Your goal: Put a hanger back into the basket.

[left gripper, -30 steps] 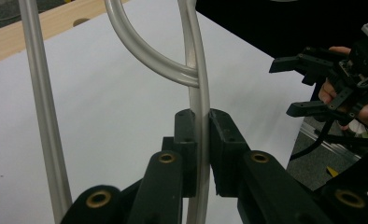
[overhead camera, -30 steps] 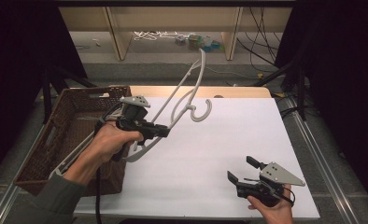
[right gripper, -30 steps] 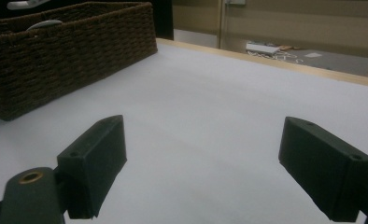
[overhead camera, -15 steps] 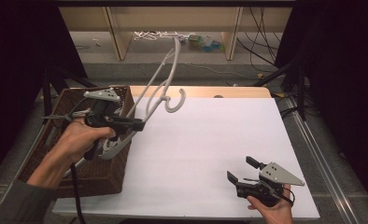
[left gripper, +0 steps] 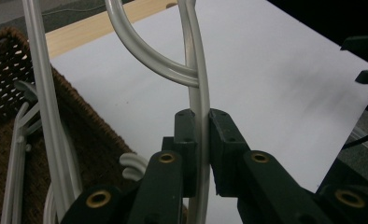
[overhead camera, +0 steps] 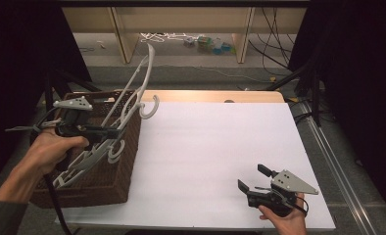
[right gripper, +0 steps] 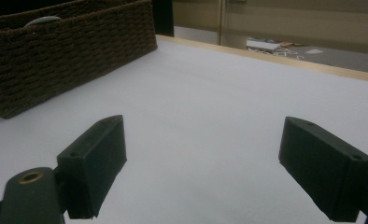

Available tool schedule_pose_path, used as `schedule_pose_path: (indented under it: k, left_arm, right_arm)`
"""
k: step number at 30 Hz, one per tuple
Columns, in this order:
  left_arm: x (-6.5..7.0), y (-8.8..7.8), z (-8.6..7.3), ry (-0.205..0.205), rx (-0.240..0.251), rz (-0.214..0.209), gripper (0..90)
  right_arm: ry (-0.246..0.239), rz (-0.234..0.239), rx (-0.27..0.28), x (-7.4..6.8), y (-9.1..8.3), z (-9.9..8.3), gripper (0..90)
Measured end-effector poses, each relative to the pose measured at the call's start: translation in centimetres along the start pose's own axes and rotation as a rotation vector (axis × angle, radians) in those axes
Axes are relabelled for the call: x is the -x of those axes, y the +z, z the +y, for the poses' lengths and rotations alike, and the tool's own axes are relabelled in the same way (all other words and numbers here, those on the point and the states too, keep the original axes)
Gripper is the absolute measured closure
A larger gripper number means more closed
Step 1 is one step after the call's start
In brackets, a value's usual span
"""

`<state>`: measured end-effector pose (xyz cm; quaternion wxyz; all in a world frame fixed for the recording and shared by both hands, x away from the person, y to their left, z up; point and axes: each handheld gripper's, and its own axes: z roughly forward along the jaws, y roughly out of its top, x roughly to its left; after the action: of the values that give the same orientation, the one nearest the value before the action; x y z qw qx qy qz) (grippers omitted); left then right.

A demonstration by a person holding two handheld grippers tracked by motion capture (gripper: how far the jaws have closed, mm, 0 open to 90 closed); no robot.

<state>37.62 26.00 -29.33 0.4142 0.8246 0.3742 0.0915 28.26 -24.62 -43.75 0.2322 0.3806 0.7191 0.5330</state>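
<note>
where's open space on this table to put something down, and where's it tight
The white tabletop is bare from the wicker basket across to the right gripper near the front right corner. It is crowded at the left: the left gripper holds a white hanger over the basket, which already holds other hangers.

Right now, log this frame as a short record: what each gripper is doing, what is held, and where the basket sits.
left gripper: shut on a white hanger, held over the basket
right gripper: open, nothing between the jaws, low over the table near its front right
basket: brown wicker, at the table's left edge, with more white hangers inside
table: white top
</note>
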Motion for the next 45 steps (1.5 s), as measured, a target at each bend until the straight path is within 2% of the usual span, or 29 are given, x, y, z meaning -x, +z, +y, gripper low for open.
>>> schedule_pose_path:
  k: [3,4,6,7,11,13,14,17,22,23,24,27,30,33,39,40,41,45]
  left_arm:
    - [-0.6,0.0,-0.9,-0.013,-0.010,0.007,81.9]
    - [-0.9,0.0,-1.2,-0.012,-0.016,0.007,81.9]
    - [-1.2,0.0,-1.8,-0.029,-0.013,0.008,81.9]
    - [-1.4,-0.1,-2.0,-0.030,-0.012,0.010,81.9]
    - [-2.1,-0.5,-2.5,-0.012,-0.026,0.021,81.9]
    - [-2.8,-0.8,-3.1,0.002,-0.010,0.031,81.9]
    - [-3.0,-0.9,-3.4,-0.010,-0.008,0.027,81.9]
    - [-3.5,-1.2,-3.9,-0.008,-0.019,0.035,81.9]
    - [-4.5,-1.4,-5.8,-0.030,-0.040,0.042,81.9]
    - [-4.6,-1.4,-6.1,-0.028,-0.041,0.043,81.9]
    - [-4.9,-1.6,-6.4,-0.011,-0.066,0.036,81.9]
    - [-5.2,-1.7,-7.2,-0.039,-0.058,0.038,81.9]
    - [-5.7,-2.0,-8.1,-0.020,-0.083,0.038,81.9]
    - [-5.9,-2.1,-8.7,-0.034,-0.094,0.040,81.9]
    - [-6.2,-2.3,-9.7,-0.021,-0.136,0.032,81.8]
    - [-6.2,-2.3,-9.8,-0.031,-0.132,0.034,81.8]
    - [-6.4,-2.4,-9.9,-0.028,-0.140,0.035,81.8]
    - [-6.4,-2.2,-10.2,-0.038,-0.144,0.032,81.8]
  right_arm:
    - [-0.003,0.001,0.002,0.0,0.0,0.0,15.8]
    - [-0.010,-0.008,-0.017,0.0,-0.1,0.0,15.8]
    - [-0.002,-0.001,0.005,0.0,0.0,0.0,15.8]
    - [0.000,-0.001,-0.001,0.0,0.0,0.0,15.8]
    - [-0.002,-0.001,0.003,0.0,0.0,0.0,15.8]
    - [-0.004,-0.001,0.006,0.0,0.1,0.0,15.8]
    - [-0.002,-0.001,0.004,0.0,0.0,0.0,15.8]
    - [-0.002,-0.005,-0.002,0.0,0.0,0.0,15.8]
    - [-0.003,-0.003,0.003,0.0,0.1,0.0,15.8]
    - [-0.004,-0.003,0.004,0.0,0.1,0.0,15.8]
    - [-0.002,-0.003,-0.003,0.0,0.0,0.0,15.8]
    - [-0.001,-0.004,-0.004,0.0,0.1,0.0,15.8]
    - [-0.001,-0.003,-0.010,0.0,0.0,0.0,15.8]
    - [-0.001,-0.006,-0.008,0.0,0.0,0.0,15.8]
    - [-0.012,-0.016,-0.015,0.0,-0.1,0.0,15.8]
    - [-0.005,-0.004,-0.006,0.0,0.0,0.0,15.8]
    - [-0.007,-0.014,-0.025,0.0,-0.1,0.0,15.8]
    - [-0.013,-0.011,-0.018,0.0,-0.1,0.0,15.8]
